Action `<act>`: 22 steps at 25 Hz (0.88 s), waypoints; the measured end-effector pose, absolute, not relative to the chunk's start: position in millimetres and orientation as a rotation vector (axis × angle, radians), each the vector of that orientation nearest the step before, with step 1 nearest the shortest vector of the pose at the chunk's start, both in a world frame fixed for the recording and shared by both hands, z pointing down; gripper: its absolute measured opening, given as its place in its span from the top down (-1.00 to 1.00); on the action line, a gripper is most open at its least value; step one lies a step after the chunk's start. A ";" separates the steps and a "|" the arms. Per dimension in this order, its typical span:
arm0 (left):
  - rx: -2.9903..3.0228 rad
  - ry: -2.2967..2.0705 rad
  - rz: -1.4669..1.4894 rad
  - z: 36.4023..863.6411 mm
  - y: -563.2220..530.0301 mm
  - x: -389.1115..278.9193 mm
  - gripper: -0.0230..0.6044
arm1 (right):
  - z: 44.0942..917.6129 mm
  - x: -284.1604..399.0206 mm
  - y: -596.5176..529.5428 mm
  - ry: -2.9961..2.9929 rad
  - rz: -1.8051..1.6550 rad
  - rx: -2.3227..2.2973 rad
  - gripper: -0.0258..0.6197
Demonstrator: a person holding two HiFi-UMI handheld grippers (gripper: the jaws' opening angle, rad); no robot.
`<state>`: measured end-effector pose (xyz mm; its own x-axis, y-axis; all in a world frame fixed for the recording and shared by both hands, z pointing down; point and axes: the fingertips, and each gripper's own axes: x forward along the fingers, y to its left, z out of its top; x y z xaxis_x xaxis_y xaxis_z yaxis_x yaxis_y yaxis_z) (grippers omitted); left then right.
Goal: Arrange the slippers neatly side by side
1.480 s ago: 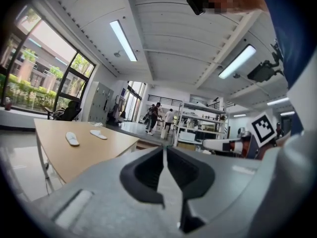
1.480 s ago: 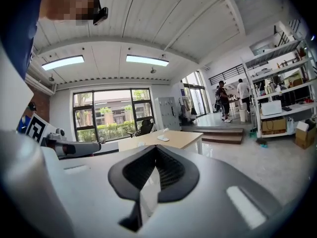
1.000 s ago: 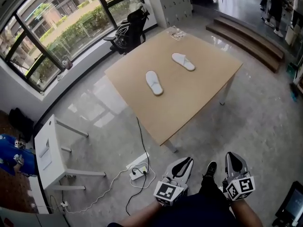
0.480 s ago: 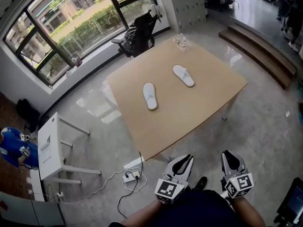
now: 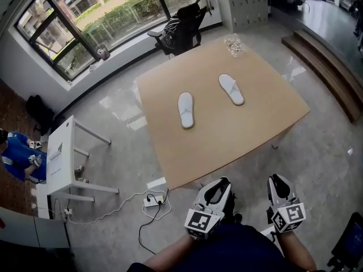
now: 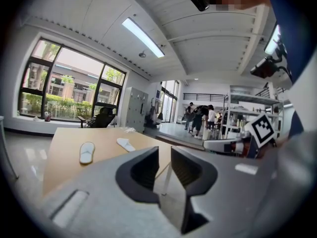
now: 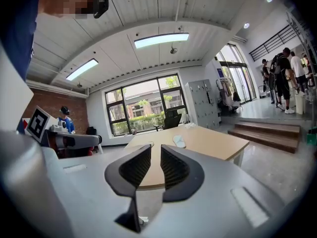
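Black office chair beyond the wooden table (power strip on floor nearby)

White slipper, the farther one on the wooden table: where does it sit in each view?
Head view: the farther white slipper is upper centre-right, on the tan wooden table, right of the other white slipper.
Left gripper view: left of centre, again right of the other one.
Right gripper view: near centre, on the tabletop.
Shared landmark: the black office chair behind the table.
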<state>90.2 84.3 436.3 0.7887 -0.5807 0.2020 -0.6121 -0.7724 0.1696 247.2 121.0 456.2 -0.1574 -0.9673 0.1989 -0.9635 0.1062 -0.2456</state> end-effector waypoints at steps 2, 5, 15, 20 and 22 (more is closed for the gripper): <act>2.733 -0.958 0.204 442.1 68.4 91.6 0.66 | 463.6 252.2 103.6 2.351 -0.523 -2.040 0.72; 2.700 -1.008 0.199 449.0 40.7 92.1 0.62 | 469.0 256.8 74.4 2.390 -0.543 -2.036 0.72; 2.542 -1.152 0.172 465.3 -71.2 80.2 0.54 | 475.3 263.1 -32.4 2.502 -0.570 -2.021 0.66; 2.506 -1.174 0.197 490.1 -127.7 65.8 0.53 | 473.1 263.2 -98.4 2.550 -0.572 -2.007 0.66; 2.485 -1.182 0.198 489.3 -148.9 60.6 0.53 | 471.2 263.0 -124.6 2.560 -0.565 -2.000 0.66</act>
<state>60.6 -148.9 489.3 0.6362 -0.7171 0.2847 -0.7707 -0.5738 0.2769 263.0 -124.6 471.2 -0.2565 -0.9094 0.3273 -0.9627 0.2103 -0.1703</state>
